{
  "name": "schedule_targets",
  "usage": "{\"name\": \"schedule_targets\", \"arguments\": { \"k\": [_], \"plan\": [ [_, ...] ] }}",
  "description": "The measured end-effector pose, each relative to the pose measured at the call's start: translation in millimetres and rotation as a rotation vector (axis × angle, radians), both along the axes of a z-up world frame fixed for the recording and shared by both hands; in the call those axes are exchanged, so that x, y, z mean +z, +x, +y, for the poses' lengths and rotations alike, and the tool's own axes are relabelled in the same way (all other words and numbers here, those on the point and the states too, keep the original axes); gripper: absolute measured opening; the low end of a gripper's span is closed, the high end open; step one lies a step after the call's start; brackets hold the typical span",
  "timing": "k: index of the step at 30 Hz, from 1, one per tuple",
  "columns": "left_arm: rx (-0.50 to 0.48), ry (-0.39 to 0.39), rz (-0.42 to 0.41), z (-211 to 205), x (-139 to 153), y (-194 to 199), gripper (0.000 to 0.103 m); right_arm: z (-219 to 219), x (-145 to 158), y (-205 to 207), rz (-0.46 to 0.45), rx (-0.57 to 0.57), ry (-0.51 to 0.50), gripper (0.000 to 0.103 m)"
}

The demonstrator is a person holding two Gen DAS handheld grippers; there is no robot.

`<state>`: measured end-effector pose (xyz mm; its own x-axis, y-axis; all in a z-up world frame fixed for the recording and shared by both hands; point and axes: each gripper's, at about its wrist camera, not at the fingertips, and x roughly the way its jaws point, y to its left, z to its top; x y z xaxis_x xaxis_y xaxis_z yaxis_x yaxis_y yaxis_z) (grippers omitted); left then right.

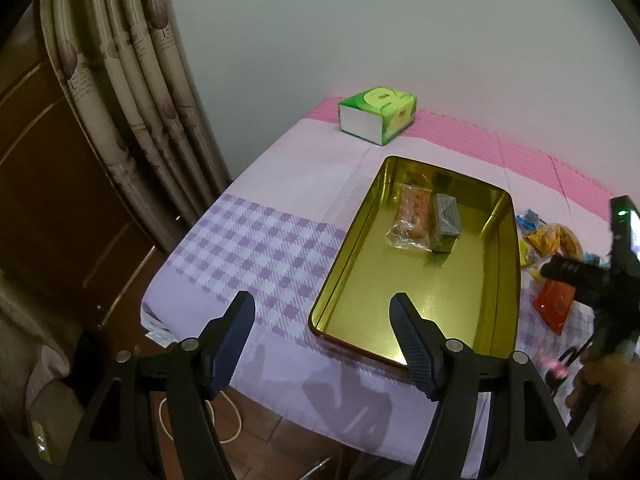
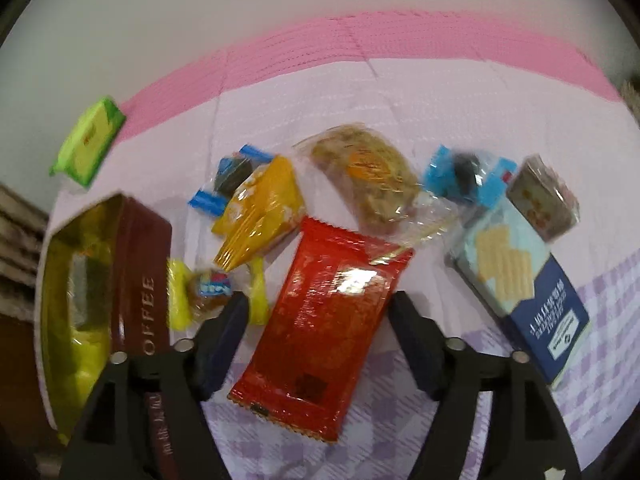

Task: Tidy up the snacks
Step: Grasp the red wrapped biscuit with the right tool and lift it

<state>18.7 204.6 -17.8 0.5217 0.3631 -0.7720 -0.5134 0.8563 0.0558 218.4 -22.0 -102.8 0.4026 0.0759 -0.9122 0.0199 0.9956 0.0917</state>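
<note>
A gold tin (image 1: 500,280) lies open on the table, holding a clear-wrapped pastry (image 1: 412,218) and a grey packet (image 1: 446,216). In the right wrist view its maroon wall (image 2: 140,272) is at the left. My left gripper (image 1: 322,316) is open and empty, above the table's near edge, left of the tin. My right gripper (image 2: 318,314) is open, its fingers on either side of a red packet (image 2: 324,320), just above it. It shows in the left wrist view (image 1: 576,270). Behind lie a yellow packet (image 2: 260,212), a clear-wrapped cake (image 2: 368,172) and blue-wrapped candies (image 2: 464,176).
A green tissue pack (image 1: 378,114) stands at the table's far edge by the wall. A wafer box (image 2: 520,284) and a small carton (image 2: 544,200) lie at the right. A yellow-wrapped sweet (image 2: 208,290) lies beside the tin. Curtains (image 1: 132,92) hang left of the table.
</note>
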Motion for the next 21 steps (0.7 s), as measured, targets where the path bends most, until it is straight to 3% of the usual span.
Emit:
{"name": "schedule_targets", "arguments": {
  "k": [3, 6, 8, 11, 15, 18, 21],
  "plan": [
    [0.002, -0.008, 0.005, 1.6, -0.8, 0.5, 0.07, 21.2, -5.7, -5.7, -0.026, 0.107, -0.132, 0.075],
    [0.009, -0.019, 0.012, 3.0, -2.5, 0.3, 0.07, 11.6, -4.9, -10.6, -0.029, 0.163, -0.124, 0.073],
    [0.01, -0.026, 0.018, 3.2, -3.8, 0.7, 0.071, 1.7, -2.8, -12.4, -0.026, 0.189, -0.119, 0.058],
    [0.009, -0.029, 0.021, 2.7, -4.4, 0.7, 0.071, -23.1, 4.6, -19.6, -0.001, 0.213, -0.065, 0.043],
    [0.004, -0.022, 0.025, 1.5, -5.1, 1.7, 0.071, -43.3, 5.9, -35.8, 0.032, 0.25, -0.027, 0.043],
    [0.001, -0.025, 0.034, 1.2, -7.0, 3.8, 0.071, -44.2, 3.8, -41.0, 0.024, 0.263, -0.018, 0.049],
    [0.001, -0.022, 0.039, 1.3, -7.5, 4.5, 0.071, -36.3, 2.4, -34.3, 0.011, 0.263, -0.033, 0.064]
  ]
}}
